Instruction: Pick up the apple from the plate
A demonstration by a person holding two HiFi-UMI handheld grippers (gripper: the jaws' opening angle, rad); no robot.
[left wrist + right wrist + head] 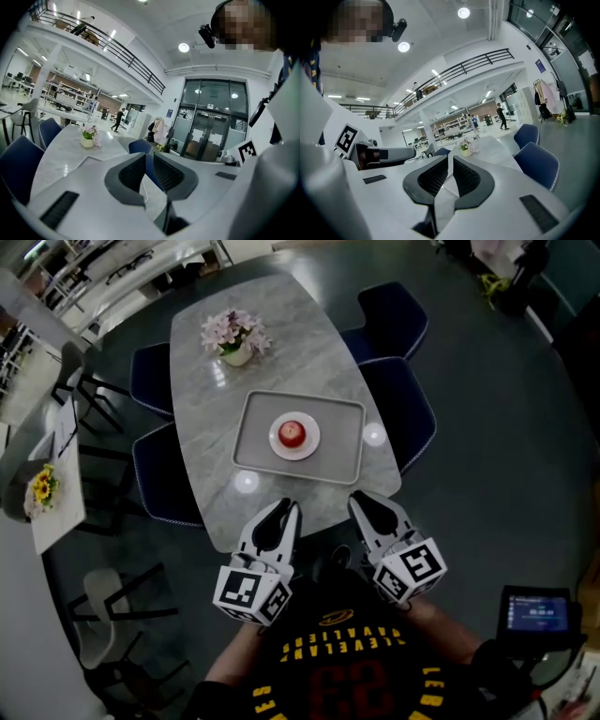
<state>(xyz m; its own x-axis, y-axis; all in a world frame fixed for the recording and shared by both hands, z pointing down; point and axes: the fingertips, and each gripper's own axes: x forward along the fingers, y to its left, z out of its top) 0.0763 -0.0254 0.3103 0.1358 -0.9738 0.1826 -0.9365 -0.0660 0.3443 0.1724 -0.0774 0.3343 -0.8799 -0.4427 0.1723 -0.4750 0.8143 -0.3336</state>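
A: Where is the apple (292, 433) seen?

B: It is seen on a small white plate (310, 445). The plate is set in the middle of a grey tray (347, 442), and the tray is laid on the near half of the long table (281, 343).

A: How are the jaws held?

B: The left gripper (287, 509) is closed, with only a thin slit seen between its pads. Nothing is held in it. The right gripper (358, 501) is closed the same way, and nothing is held there.

A: Where are the grippers placed?

B: Both are held side by side over the near edge of the table. The near rim of the tray is not touched by them.

A: Is room left around the apple?

B: Yes. A ring of bare plate is seen all around it, and bare tray is seen on every side of the plate. A strip of bare table is seen between the tray and the near edge.

A: What is found at the far end?

B: A pot of flowers (234, 337) is stood there, well apart from the tray.

A: And at the sides?

B: Blue chairs (405, 409) are pushed in along the left and right edges. Open floor (506, 427) is seen on the right.
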